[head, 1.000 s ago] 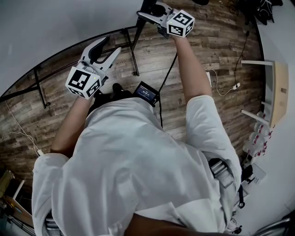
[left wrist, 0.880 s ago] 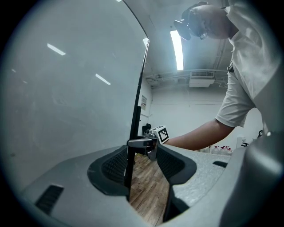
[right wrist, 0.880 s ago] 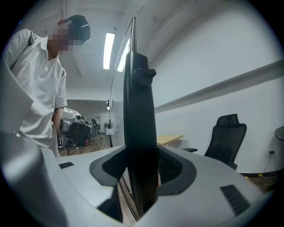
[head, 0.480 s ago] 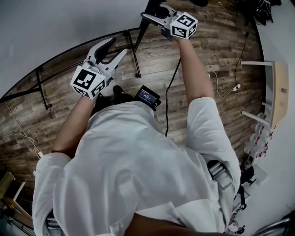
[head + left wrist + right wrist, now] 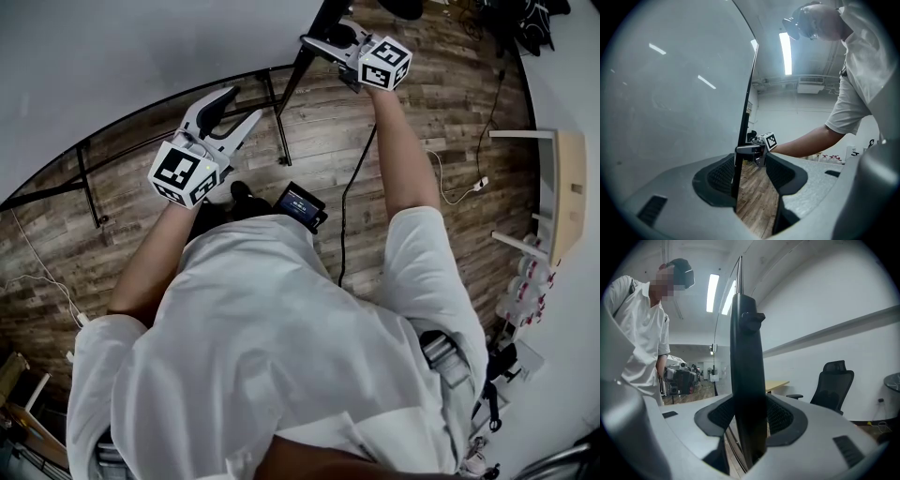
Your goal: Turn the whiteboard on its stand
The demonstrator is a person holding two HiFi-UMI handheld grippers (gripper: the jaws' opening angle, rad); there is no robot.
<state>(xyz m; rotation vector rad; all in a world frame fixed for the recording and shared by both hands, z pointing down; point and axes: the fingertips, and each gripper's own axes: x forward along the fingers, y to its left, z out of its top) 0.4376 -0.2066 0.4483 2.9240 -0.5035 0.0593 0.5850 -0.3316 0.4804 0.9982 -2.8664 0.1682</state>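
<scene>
The whiteboard (image 5: 112,66) fills the upper left of the head view, with a black rim and black stand legs (image 5: 279,131) beneath. My left gripper (image 5: 239,105) is open at its lower edge. In the left gripper view the board's thin black edge (image 5: 746,93) runs between the jaws, against the left pad (image 5: 723,176) and apart from the right pad. My right gripper (image 5: 319,39) is shut on a black upright bar (image 5: 746,362) with a knob at the board's side. That bar fills the gap between both pads.
Wooden floor (image 5: 422,103) lies below. A black cable (image 5: 352,187) hangs from the right arm. A small screen device (image 5: 300,202) sits at the person's chest. A white shelf (image 5: 562,187) and bottles (image 5: 525,281) stand at the right. An office chair (image 5: 834,380) is behind the board.
Both grippers have shifted slightly to the right in the head view, and the board's edge has moved with them. The right grip and the left jaws look unchanged.
</scene>
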